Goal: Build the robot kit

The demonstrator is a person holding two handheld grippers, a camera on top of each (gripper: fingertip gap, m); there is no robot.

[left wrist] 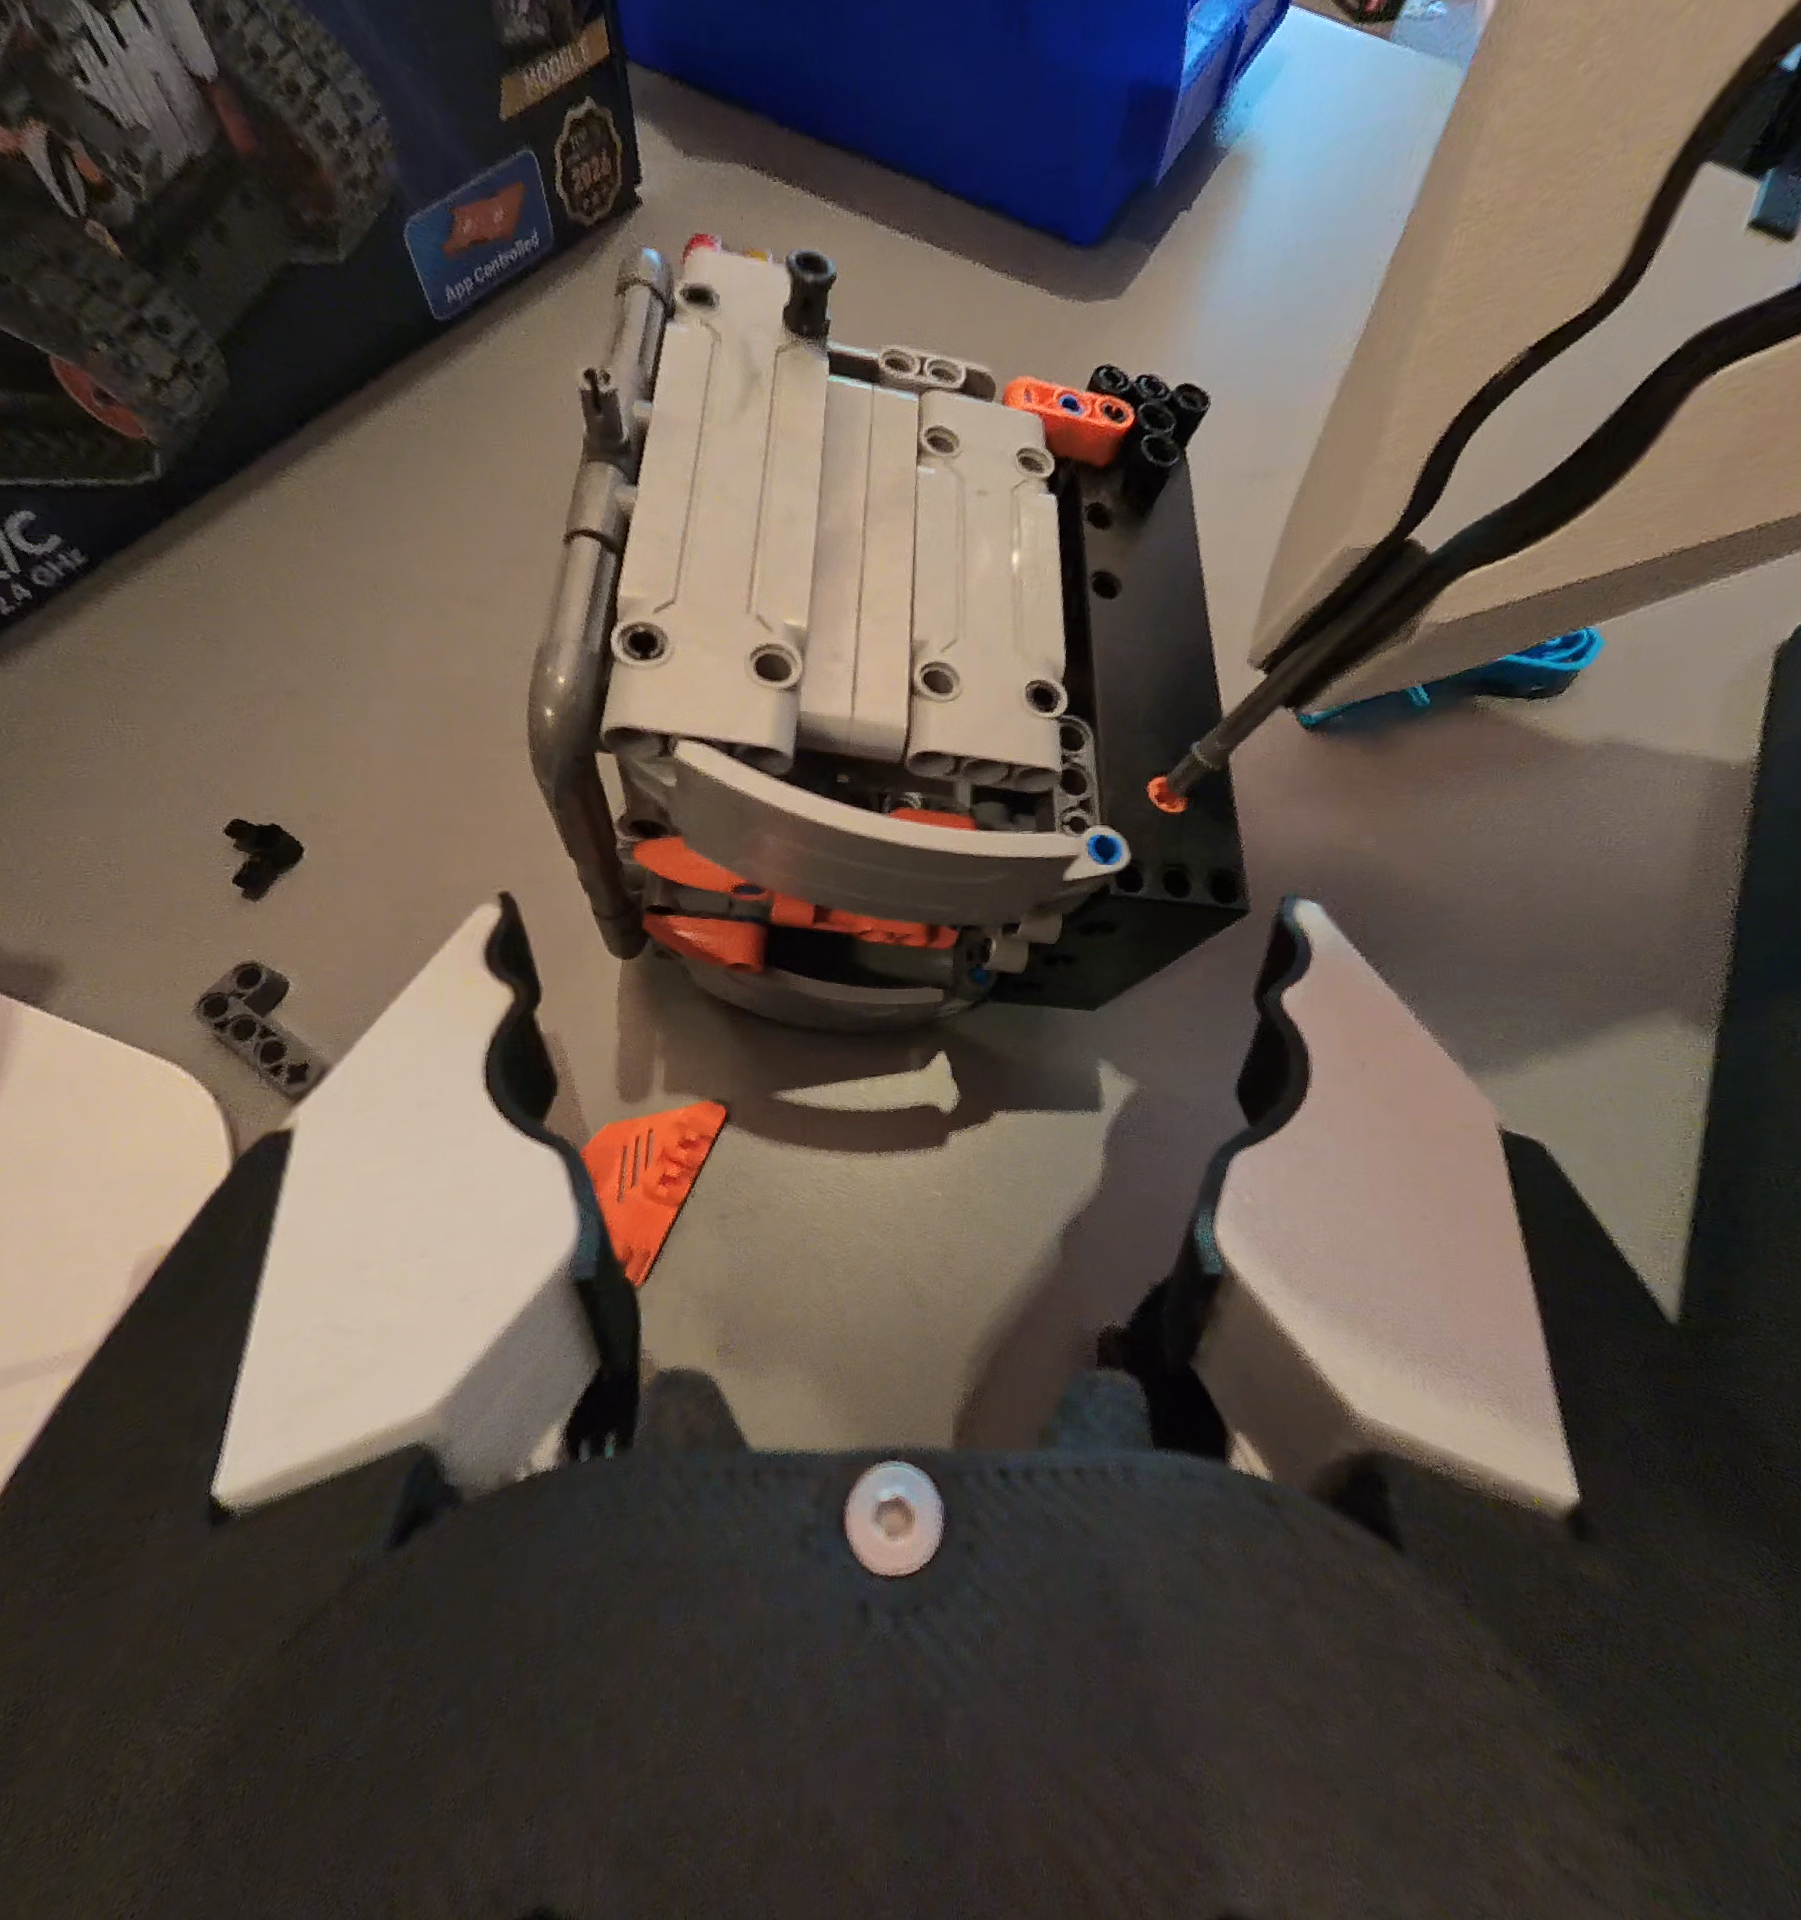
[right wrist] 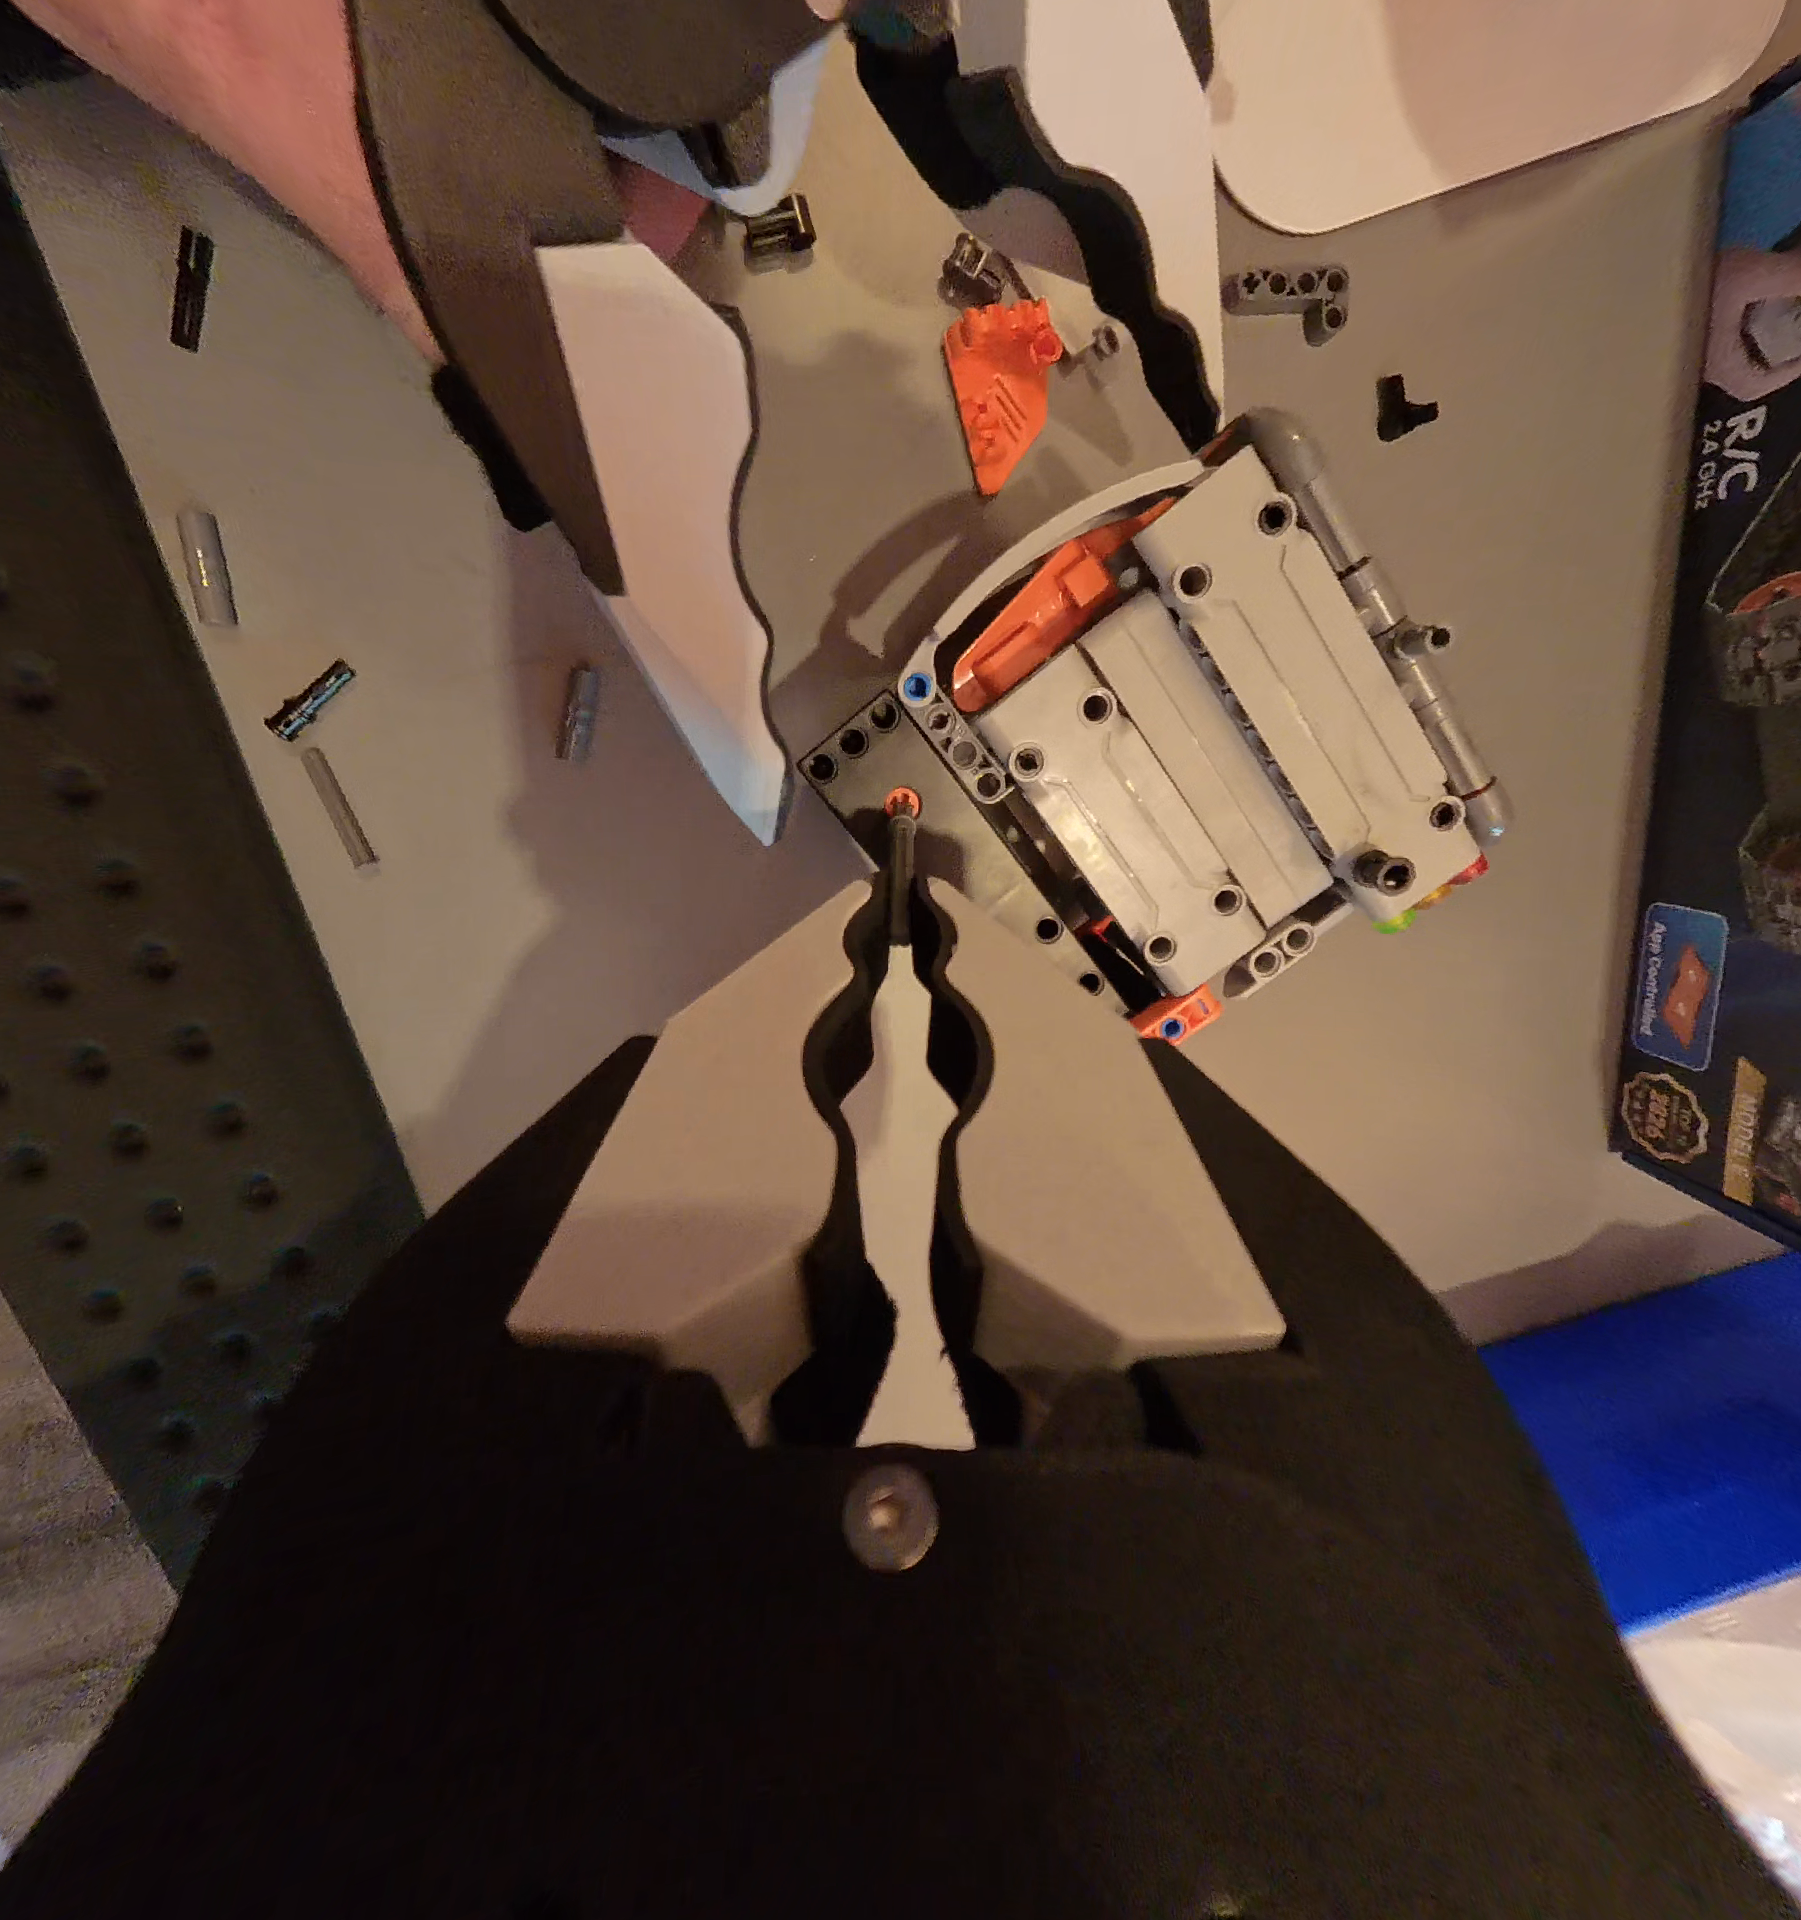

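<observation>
The grey tabletop (left wrist: 376,665) carries everything I work over, hemmed by a dark printed cardboard box (left wrist: 200,260) on one side, a blue plastic bin (left wrist: 958,94) beyond, and a black studded mat (right wrist: 96,935) at the other edge. In the middle stands the grey, black and orange brick-built block model (left wrist: 834,582), largely assembled, its grey panels fitted and a black holed side plate (left wrist: 1145,665) exposed. My left gripper (left wrist: 896,997) hangs just short of the model with its jaws spread wide, holding nothing. My right gripper (right wrist: 901,914) is clamped on a thin black axle with an orange tip (right wrist: 901,831), and that tip sits on the black plate, at or in one of its holes; I cannot tell whether it is seated. Loose parts lie unplaced: an orange triangular panel (left wrist: 652,1184), a grey L-shaped beam (left wrist: 252,1023), a small black connector (left wrist: 264,854), grey tubes (right wrist: 208,566). Open table lies around the model, tighter near my left fingers (left wrist: 418,1195).
</observation>
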